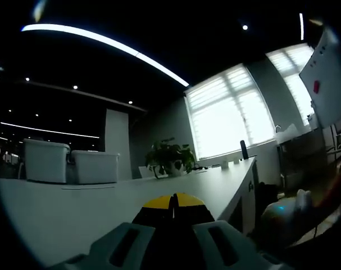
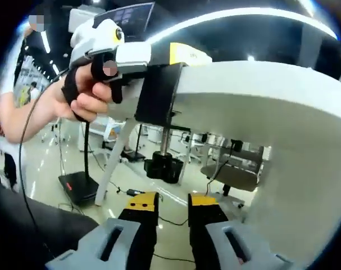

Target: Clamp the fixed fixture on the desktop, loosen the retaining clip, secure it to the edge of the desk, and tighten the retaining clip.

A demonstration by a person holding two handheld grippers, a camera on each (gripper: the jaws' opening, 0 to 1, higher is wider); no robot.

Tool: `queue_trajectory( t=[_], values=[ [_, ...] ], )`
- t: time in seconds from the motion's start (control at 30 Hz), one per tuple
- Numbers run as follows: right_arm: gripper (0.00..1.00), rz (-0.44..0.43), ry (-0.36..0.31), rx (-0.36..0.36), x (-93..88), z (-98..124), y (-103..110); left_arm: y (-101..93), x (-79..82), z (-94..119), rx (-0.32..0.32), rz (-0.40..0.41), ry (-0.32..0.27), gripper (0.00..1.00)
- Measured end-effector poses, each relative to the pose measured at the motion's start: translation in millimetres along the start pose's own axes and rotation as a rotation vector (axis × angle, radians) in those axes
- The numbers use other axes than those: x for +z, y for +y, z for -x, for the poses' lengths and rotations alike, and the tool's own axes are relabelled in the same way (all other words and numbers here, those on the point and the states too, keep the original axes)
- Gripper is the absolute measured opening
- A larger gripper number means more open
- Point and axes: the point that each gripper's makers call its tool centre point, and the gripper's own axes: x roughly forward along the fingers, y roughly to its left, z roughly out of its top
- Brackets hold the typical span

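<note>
- The white desk runs away from the camera in the left gripper view towards bright shuttered windows; in the right gripper view its pale underside and curved edge arch across the upper picture.
- A black clamp sits on the edge of the desk in the right gripper view, its body wrapped over the rim, a threaded screw hanging below it with a black knob at the lower end.
- The left gripper, white with yellow tips, is seen in the right gripper view held by a person's hand; its tips meet the top of the clamp at the desk edge. In its own view the yellow tips lie closed together with no gap between them; whether they grip the clamp I cannot tell.
- The right gripper hangs just below the knob, jaws a little apart with floor showing between them, holding nothing.
- A potted plant stands far down the desk, with two white bins well off to its left.
</note>
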Motion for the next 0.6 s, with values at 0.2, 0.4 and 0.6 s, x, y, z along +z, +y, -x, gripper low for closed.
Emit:
queue_trajectory(
  t=[0.2,0.4,0.6],
  values=[
    [0.31,-0.102,-0.029,-0.27,-1.2,28,8,0.2,-0.2,1,0.001,0.0,-0.001,0.01],
    [0.31,-0.154,-0.059,-0.547,12.7,24,19,0.6,-0.4,1,0.011,-0.002,-0.003,0.01],
    [0.33,-0.116,-0.063,-0.589,26.8,1,14,2.4,-0.4,-1,0.019,-0.006,-0.008,0.01]
  ],
)
